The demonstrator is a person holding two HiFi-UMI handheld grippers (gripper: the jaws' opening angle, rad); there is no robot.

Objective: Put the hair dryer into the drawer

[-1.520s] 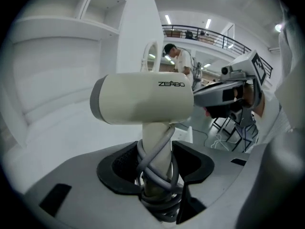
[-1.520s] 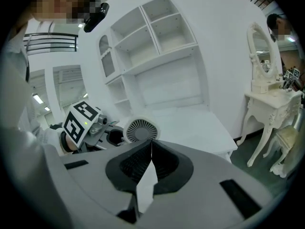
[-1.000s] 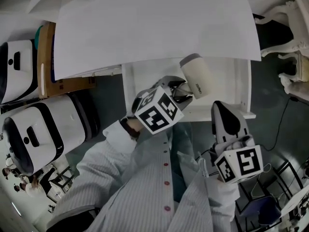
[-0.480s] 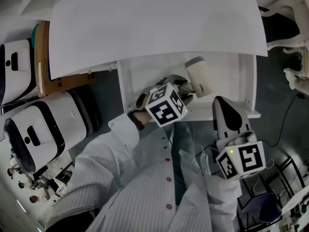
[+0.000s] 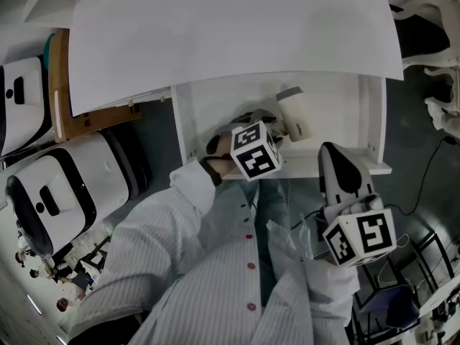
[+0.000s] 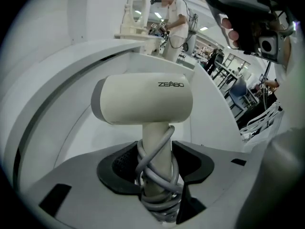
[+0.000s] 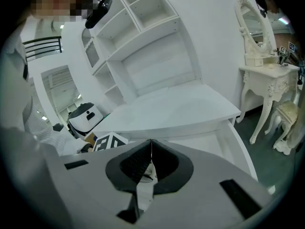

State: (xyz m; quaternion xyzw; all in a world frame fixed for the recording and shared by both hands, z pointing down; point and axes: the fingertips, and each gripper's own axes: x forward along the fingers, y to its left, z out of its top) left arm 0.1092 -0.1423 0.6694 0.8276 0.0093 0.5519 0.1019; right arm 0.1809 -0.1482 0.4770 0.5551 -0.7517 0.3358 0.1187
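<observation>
The hair dryer hangs inside the open drawer, over the right half of its floor. Its barrel lies roughly level and its handle points back towards the person; whether it touches the floor yet cannot be told. It looks like a light, hard plastic shell, smooth and probably a little slippery. With the barrel sitting out beyond the handle it is likely top-heavy, so the handle is the sensible place to hold. The grey cord wound round that handle is softer and should give the pads some bite, though a loop could shift. The left gripper grips it just there, jaws partway closed and pressed on the cord-wrapped handle. It tips steeply down into the drawer from the front edge, with the forearm reaching in over the rim. The right gripper is closed with nothing between its jaws. It sits just outside the drawer's front right corner, angled gently down towards the tabletop.
</observation>
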